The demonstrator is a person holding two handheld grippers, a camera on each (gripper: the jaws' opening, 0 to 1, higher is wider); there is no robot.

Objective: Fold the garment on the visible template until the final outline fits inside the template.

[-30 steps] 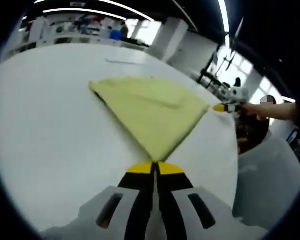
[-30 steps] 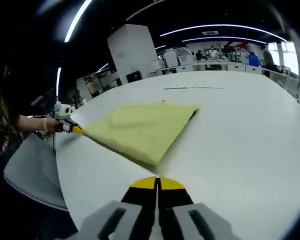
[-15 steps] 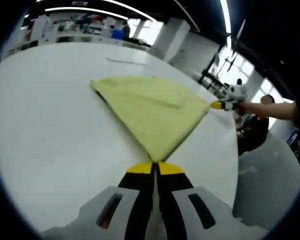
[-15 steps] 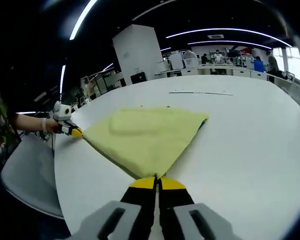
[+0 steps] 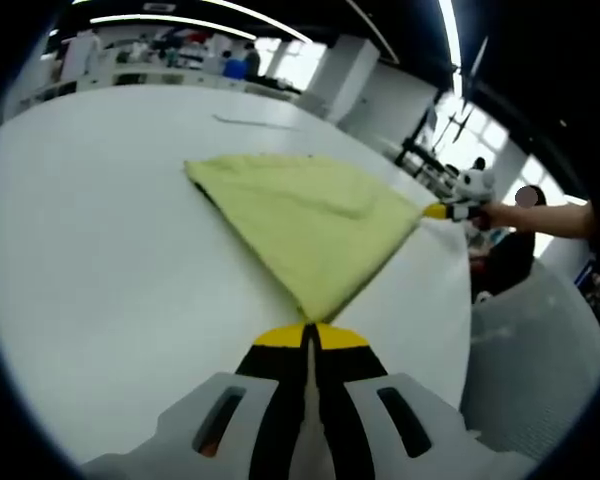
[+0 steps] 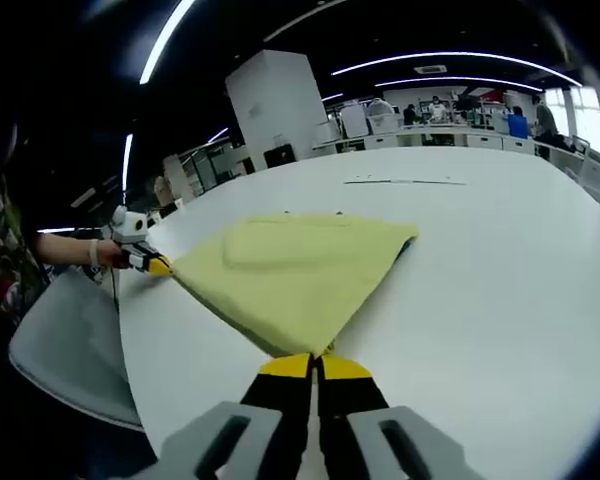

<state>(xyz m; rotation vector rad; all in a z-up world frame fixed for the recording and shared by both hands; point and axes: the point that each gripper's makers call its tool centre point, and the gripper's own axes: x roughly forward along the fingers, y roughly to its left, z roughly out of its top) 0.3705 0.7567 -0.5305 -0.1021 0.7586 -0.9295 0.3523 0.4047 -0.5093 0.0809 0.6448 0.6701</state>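
- Yellow folded cloth garment (image 5: 310,225) lies flat on the round white table (image 5: 100,260); we see it as a rough triangle, with a smaller folded layer on top near its far side.
- Our left gripper (image 5: 311,335), with yellow tips and black-and-white jaws, has its jaws pressed together on the near corner of the garment.
- Our right gripper (image 6: 315,364) is pinched tight on another corner of the same cloth; in the left gripper view it (image 5: 438,211) meets the garment's right-hand point.
- In the right gripper view the left gripper (image 6: 150,264) touches the cloth's left corner, with a person's hand (image 6: 98,250) behind it.
- We cannot make out any template outline under the garment; a thin dark line (image 6: 405,181) on the table beyond it is too faint to identify.
- A grey chair (image 6: 65,345) stands just beside the table edge.
- Desks, people and ceiling light strips (image 6: 450,55) in the background are blurred.
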